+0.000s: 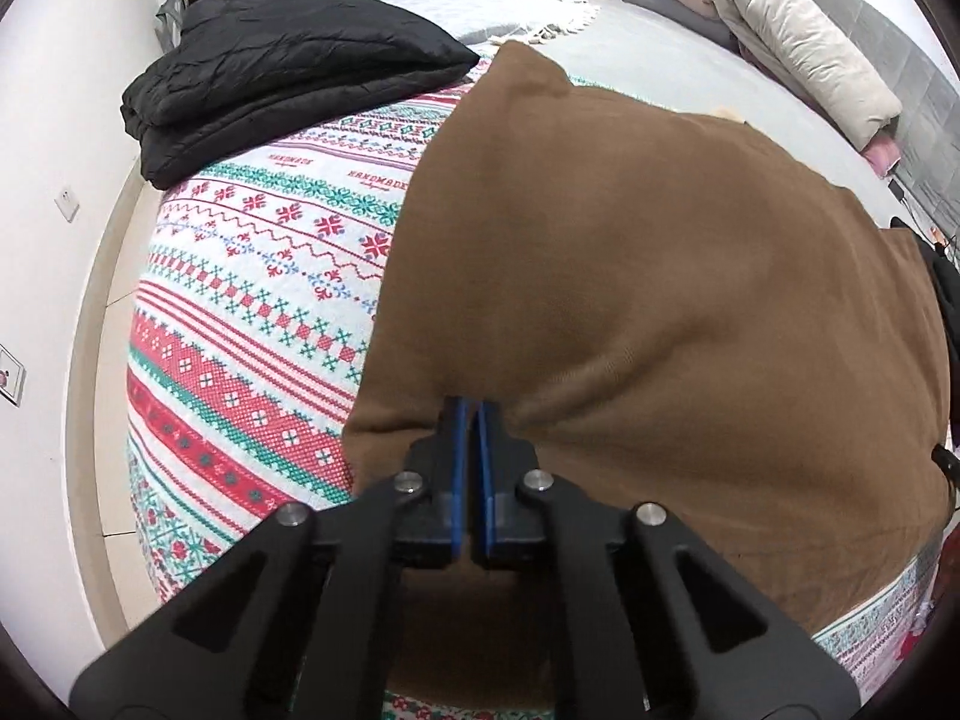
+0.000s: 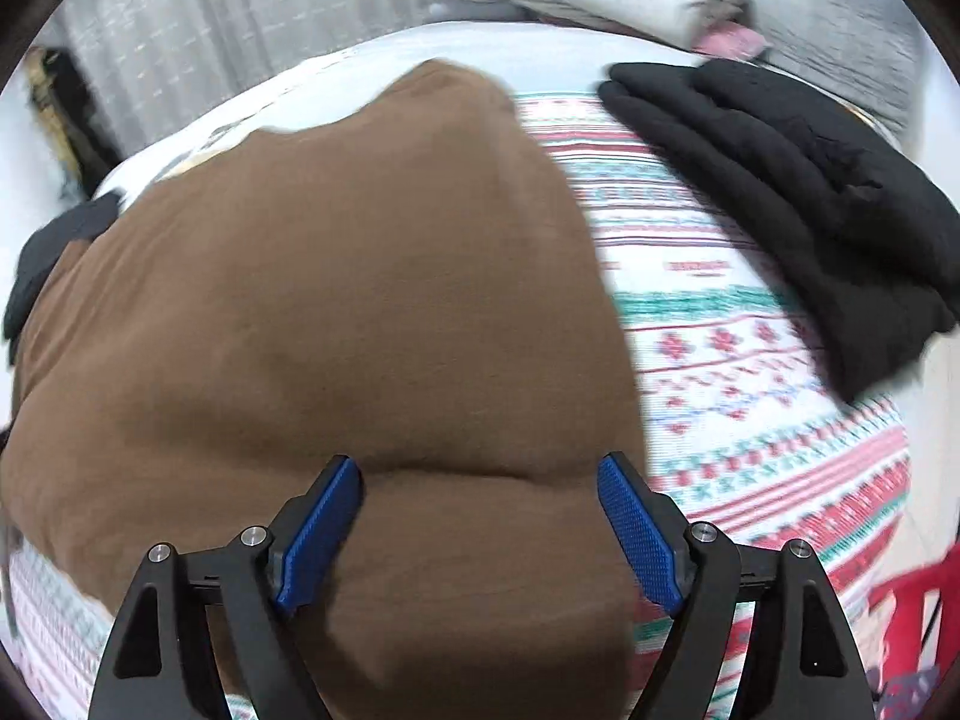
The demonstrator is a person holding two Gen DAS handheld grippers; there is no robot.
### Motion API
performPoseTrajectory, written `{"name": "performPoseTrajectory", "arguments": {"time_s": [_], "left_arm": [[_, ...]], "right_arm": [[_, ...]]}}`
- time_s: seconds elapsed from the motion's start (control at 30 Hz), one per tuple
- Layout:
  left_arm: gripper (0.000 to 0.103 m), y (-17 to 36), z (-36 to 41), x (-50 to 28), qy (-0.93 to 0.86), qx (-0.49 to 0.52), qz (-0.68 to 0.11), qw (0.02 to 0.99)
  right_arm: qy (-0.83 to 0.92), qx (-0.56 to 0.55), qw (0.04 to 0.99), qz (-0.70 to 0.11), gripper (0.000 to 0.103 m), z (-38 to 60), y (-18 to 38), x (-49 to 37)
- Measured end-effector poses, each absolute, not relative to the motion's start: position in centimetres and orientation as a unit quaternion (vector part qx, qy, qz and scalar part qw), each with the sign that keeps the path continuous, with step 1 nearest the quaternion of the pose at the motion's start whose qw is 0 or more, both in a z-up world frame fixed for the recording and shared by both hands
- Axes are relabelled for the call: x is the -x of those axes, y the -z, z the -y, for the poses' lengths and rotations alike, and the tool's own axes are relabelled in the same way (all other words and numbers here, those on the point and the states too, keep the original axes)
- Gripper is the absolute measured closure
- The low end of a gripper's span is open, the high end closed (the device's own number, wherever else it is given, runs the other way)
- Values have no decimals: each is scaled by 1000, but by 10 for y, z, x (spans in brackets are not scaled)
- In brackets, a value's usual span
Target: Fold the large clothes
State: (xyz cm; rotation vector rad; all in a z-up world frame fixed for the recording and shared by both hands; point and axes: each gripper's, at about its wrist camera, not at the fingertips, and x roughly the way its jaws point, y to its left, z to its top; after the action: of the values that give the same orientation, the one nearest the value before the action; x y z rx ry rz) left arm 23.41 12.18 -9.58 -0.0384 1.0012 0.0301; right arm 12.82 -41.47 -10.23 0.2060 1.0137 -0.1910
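A large brown garment (image 1: 660, 276) lies spread on the patterned bed cover (image 1: 252, 276). In the left wrist view my left gripper (image 1: 474, 407) is shut on the garment's near left edge; creases in the cloth run out from its blue pads. In the right wrist view the same brown garment (image 2: 336, 276) fills the middle. My right gripper (image 2: 479, 467) hovers over its near right part, jaws wide apart. The cloth lies below the blue pads (image 2: 636, 522), and nothing is pinched.
A folded black garment (image 1: 288, 72) sits on the far left of the bed, shown at the right as black garment (image 2: 798, 180) in the other view. Pillows (image 1: 792, 54) lie by the headboard. A white wall (image 1: 54, 198) borders the bed; a red chair (image 2: 912, 606) stands nearby.
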Motion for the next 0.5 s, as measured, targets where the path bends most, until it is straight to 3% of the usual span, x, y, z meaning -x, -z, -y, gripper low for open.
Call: {"name": "performPoseTrajectory", "arguments": {"time_s": [0.07, 0.17, 0.3, 0.4, 0.43, 0.5], "left_arm": [[95, 96, -112, -230, -21, -17, -470, 882], [92, 91, -93, -221, -41, -69, -452, 888], [43, 69, -80, -210, -34, -53, -434, 899], [31, 43, -59, -184, -10, -46, -388, 920], [22, 36, -46, -172, 9, -59, -378, 924], [19, 30, -20, -154, 39, -95, -364, 925]], "right_arm": [[136, -129, 854, -485, 14, 431, 100, -124], [154, -145, 851, -481, 14, 436, 91, -119], [122, -145, 870, -456, 13, 414, 64, -100], [83, -192, 867, -453, 13, 405, 56, -90], [70, -214, 861, -456, 13, 404, 55, -85], [59, -241, 851, -463, 13, 403, 55, -76]]}}
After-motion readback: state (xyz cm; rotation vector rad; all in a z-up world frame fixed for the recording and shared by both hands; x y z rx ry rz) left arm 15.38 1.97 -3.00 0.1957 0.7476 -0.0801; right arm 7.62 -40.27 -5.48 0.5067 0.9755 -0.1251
